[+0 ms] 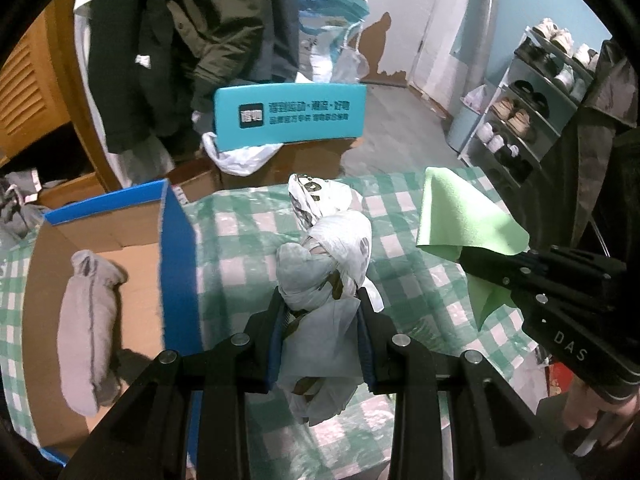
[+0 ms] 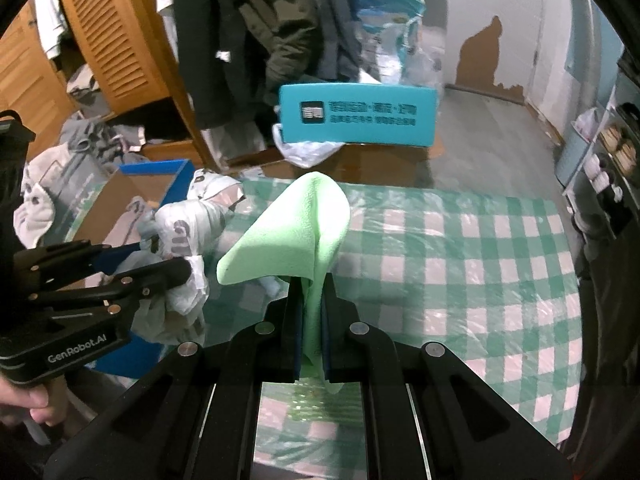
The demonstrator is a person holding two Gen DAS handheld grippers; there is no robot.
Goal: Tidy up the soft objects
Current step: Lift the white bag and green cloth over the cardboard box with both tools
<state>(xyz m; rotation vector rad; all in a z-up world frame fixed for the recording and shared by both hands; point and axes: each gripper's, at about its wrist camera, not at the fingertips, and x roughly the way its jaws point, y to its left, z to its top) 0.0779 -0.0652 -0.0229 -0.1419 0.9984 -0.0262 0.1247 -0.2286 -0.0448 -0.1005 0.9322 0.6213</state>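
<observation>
My left gripper (image 1: pixel 320 300) is shut on a knotted white printed cloth bundle (image 1: pixel 332 248), held up above the green-checked table (image 1: pixel 248 220). In the right wrist view the same bundle (image 2: pixel 188 224) hangs from the left gripper (image 2: pixel 160 258) at the left. My right gripper (image 2: pixel 311 280) is shut on a light green cloth (image 2: pixel 292 232), which stands up folded over the fingers; from the left wrist view the green cloth (image 1: pixel 460 216) and right gripper (image 1: pixel 466 258) sit at the right. A grey sock (image 1: pixel 86 320) lies in the blue-edged cardboard box (image 1: pixel 176 248) at the left.
A teal box lid with print (image 1: pixel 290 116) stands beyond the table on brown cartons. Dark coats (image 1: pixel 180 40) hang behind. A shoe rack (image 1: pixel 528 104) lines the right wall. A wooden louvred cabinet (image 2: pixel 108 40) and loose clothes lie at the left.
</observation>
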